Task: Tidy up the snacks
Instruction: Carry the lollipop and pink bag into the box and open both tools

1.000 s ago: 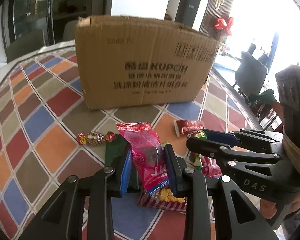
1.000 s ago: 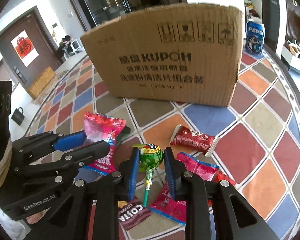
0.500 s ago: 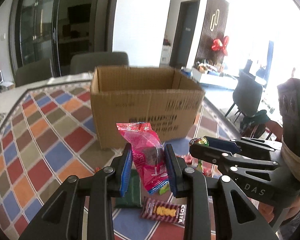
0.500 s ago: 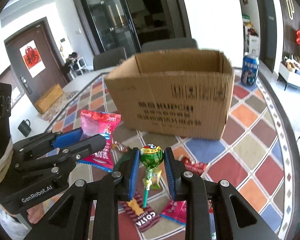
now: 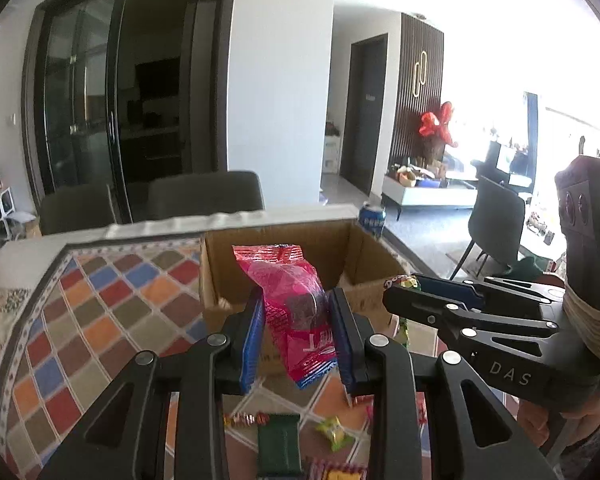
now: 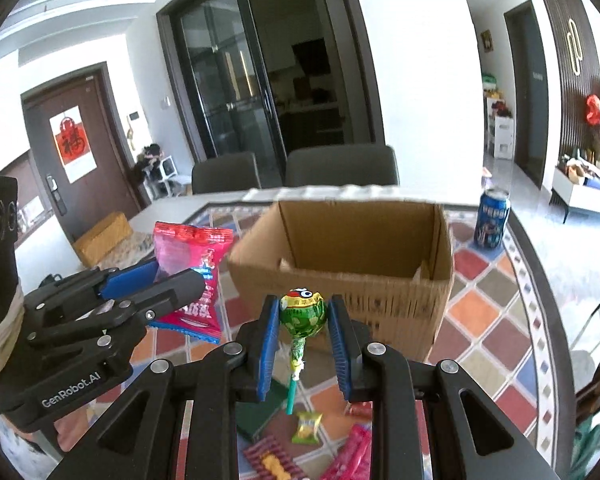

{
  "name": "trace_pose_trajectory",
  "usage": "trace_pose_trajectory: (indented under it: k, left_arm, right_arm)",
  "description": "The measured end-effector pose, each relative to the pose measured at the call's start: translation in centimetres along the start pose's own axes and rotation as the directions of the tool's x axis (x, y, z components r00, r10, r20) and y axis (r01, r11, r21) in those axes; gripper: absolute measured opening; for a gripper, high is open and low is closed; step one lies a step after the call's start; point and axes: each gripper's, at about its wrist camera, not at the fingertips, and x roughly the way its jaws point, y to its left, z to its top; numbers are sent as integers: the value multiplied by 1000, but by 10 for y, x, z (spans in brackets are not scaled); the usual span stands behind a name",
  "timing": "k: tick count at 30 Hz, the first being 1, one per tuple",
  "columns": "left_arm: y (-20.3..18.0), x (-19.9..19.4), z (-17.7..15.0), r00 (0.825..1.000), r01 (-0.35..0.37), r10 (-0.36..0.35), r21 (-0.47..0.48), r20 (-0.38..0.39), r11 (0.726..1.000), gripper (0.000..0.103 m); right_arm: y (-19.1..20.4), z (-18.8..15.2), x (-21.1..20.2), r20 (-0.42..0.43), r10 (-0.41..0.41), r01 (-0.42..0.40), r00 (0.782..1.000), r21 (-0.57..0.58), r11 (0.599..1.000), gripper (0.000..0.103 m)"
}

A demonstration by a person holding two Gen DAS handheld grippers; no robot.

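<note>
Matt cardboard box [image 6: 380, 296], glossy wrappers [image 5: 296, 308]

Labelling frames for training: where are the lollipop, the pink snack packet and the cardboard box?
lollipop [image 6: 302, 312]: right wrist view, green wrapped head.
pink snack packet [image 5: 290, 286]: left wrist view, packet's middle.
cardboard box [image 6: 380, 304]: right wrist view, front wall.

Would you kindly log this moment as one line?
left gripper: shut on pink snack packet | right gripper: shut on green lollipop | cardboard box: open, ahead
</note>
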Motion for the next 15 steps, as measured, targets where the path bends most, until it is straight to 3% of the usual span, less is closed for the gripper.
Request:
trace_pose_trajectory:
  k: [15]
  left_arm:
    - [13, 38, 42, 1000, -13, 13, -9, 8, 1000, 32]
  right_arm:
    - [-13, 52, 17, 52, -14, 13, 999, 21, 1000, 26]
